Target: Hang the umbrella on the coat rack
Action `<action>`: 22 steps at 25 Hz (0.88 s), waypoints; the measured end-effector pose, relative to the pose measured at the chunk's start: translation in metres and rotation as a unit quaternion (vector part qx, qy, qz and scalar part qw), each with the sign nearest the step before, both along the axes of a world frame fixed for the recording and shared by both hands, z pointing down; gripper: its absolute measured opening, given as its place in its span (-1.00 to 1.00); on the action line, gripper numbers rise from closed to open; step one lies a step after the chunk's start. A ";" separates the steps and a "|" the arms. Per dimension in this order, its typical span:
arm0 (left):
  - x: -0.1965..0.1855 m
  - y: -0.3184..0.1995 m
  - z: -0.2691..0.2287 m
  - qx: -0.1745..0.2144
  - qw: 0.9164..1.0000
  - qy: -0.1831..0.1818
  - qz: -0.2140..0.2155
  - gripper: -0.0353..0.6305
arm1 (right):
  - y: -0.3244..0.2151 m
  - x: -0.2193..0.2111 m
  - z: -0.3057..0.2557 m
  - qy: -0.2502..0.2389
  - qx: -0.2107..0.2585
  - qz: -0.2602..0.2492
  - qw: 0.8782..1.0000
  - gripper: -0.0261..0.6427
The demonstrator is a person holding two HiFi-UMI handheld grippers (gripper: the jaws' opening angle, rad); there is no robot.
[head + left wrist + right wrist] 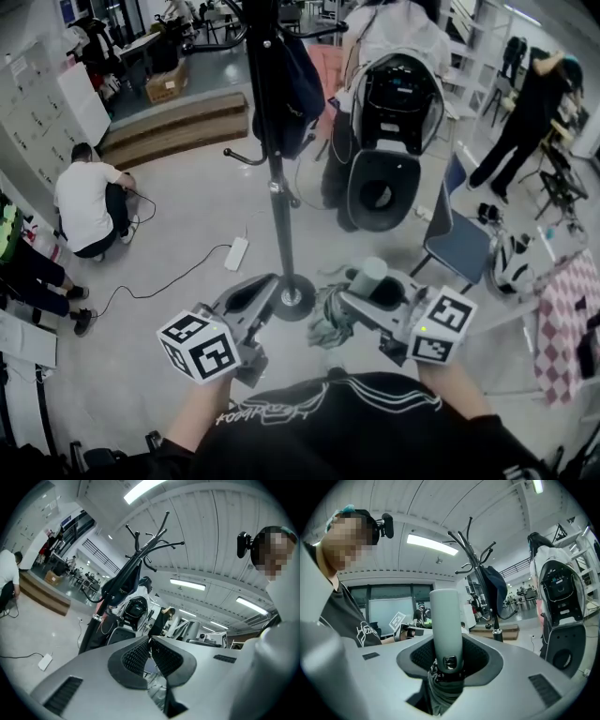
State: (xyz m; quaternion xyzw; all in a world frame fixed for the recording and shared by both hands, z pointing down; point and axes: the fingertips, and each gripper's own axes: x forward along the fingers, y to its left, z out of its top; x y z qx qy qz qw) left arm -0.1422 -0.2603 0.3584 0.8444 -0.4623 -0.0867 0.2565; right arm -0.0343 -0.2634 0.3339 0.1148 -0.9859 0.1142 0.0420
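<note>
Only the right gripper view shows the umbrella (446, 620) handle's button (449, 663).

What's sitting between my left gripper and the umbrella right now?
In the head view, the coat rack's round base shows between the left gripper and the umbrella, lower down on the floor.

Nothing properly legible here. There's white script across the black shirt (364, 632), too stylised to read, and small white lettering on the dark bag (123, 590) hanging from the coat rack (140, 559), too tiny to make out.
</note>
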 end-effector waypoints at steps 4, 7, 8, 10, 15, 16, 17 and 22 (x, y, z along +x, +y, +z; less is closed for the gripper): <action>0.002 -0.016 0.001 0.003 1.000 -0.003 -0.008 -0.84 | -0.015 -0.007 0.000 -0.001 -0.001 -0.038 0.999 -0.45; 0.010 -0.025 0.004 0.002 1.000 -0.005 -0.004 -0.84 | -0.023 -0.009 0.001 -0.003 0.000 -0.063 0.998 -0.45; 0.013 -0.027 0.005 0.001 1.000 -0.005 -0.002 -0.84 | -0.026 -0.010 0.002 -0.004 0.000 -0.070 0.998 -0.45; 0.018 -0.034 0.010 -0.003 1.000 -0.005 0.003 -0.84 | -0.032 -0.012 0.003 -0.004 -0.001 -0.083 0.997 -0.45; 0.026 -0.051 0.018 -0.011 1.000 0.004 0.004 -0.77 | -0.042 -0.018 0.007 -0.001 0.003 -0.112 0.994 -0.45; 0.027 -0.054 0.018 -0.010 1.000 0.007 0.006 -0.74 | -0.044 -0.018 0.007 -0.001 0.003 -0.118 0.993 -0.45; 0.028 -0.056 0.019 -0.010 1.000 0.009 0.008 -0.70 | -0.045 -0.019 0.008 -0.002 0.002 -0.123 0.992 -0.45; 0.034 -0.068 0.023 -0.011 1.000 0.016 0.003 -0.64 | -0.054 -0.020 0.012 -0.002 -0.001 -0.144 0.990 -0.45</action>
